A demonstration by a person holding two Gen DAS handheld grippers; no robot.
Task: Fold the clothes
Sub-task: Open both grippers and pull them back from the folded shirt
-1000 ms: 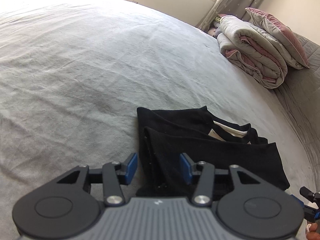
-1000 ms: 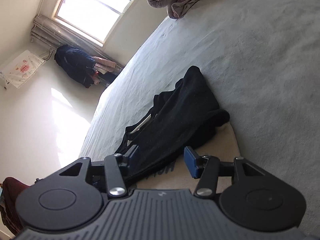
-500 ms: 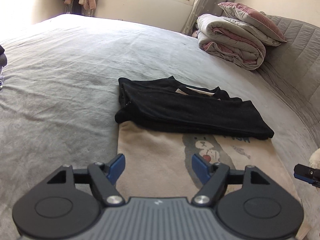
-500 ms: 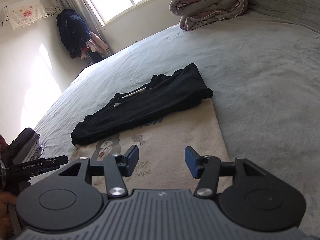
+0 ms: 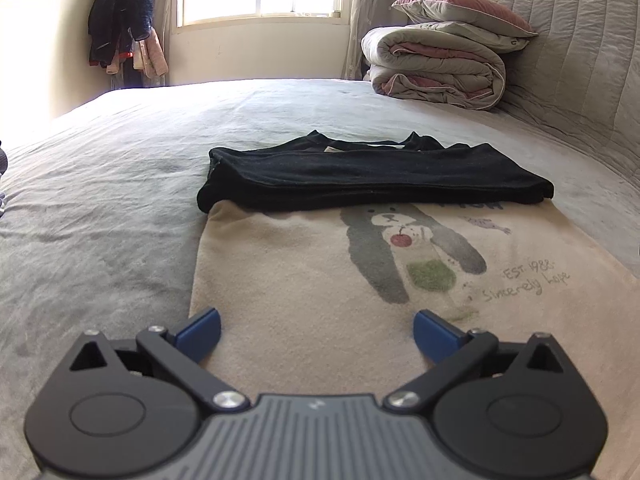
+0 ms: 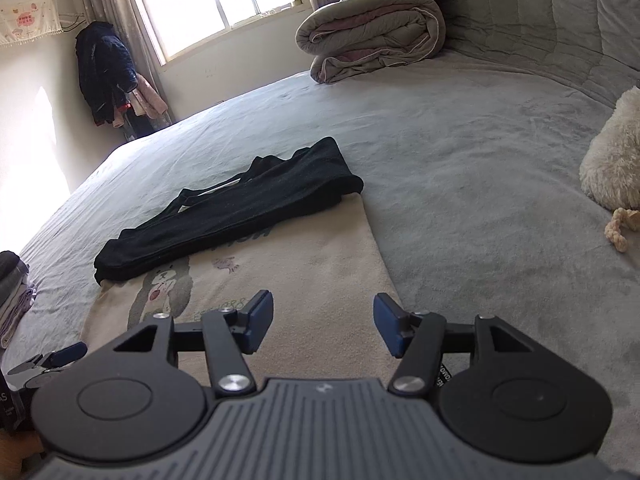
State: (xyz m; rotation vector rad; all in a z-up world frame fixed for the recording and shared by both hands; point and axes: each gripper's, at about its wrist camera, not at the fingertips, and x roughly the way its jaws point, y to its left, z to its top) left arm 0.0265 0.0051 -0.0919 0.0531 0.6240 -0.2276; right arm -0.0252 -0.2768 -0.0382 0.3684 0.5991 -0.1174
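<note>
- The cream sweatshirt (image 5: 304, 276) lies flat on the bed (image 5: 100, 184), mid-frame, its black sleeves (image 5: 372, 178) folded across the chest just above the printed dog.
- Left gripper (image 5: 316, 332) and right gripper (image 6: 322, 322), both wide open and holding nothing, sit low in frame over the near hem.
- For the next fold, pinch both hem corners evenly so the sleeves stay put.

Ahead of my blue fingers (image 5: 200, 332) I see a cream shirt (image 5: 304, 276) printed with a grey dog; beyond it black sleeves (image 5: 372, 180), all on a grey bed (image 5: 100, 184).
</note>
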